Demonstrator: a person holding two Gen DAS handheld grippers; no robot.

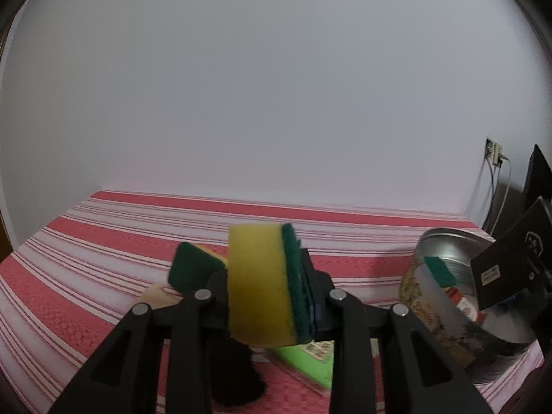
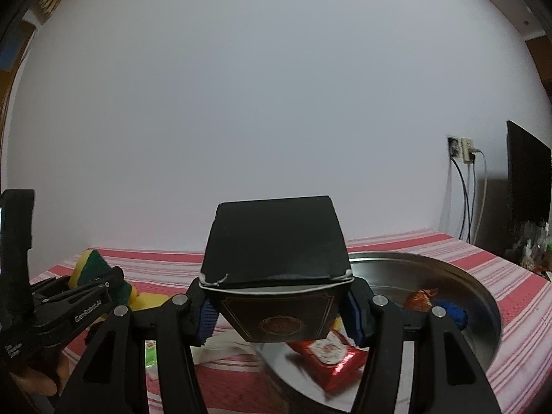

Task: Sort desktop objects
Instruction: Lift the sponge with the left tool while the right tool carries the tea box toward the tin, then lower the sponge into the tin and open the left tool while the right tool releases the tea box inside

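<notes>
Left gripper (image 1: pixel 269 296) clamped on yellow-green sponge (image 1: pixel 258 286), sponge upright between fingers, lifted clear of striped tablecloth (image 1: pixel 103 241). Second sponge (image 1: pixel 193 269) lies on cloth just behind left finger. Right gripper (image 2: pixel 279 314) closed on black box (image 2: pixel 276 252), blue pads (image 2: pixel 207 321) pressing both sides, box held above metal bowl (image 2: pixel 448 276). Bowl holds red packet (image 2: pixel 331 358), orange candy (image 2: pixel 419 298), blue item (image 2: pixel 453 312). Writing: "GenRobot.AI" on left gripper body in right wrist view; box emblem unreadable. Both grippers raised over table, roughly level.
</notes>
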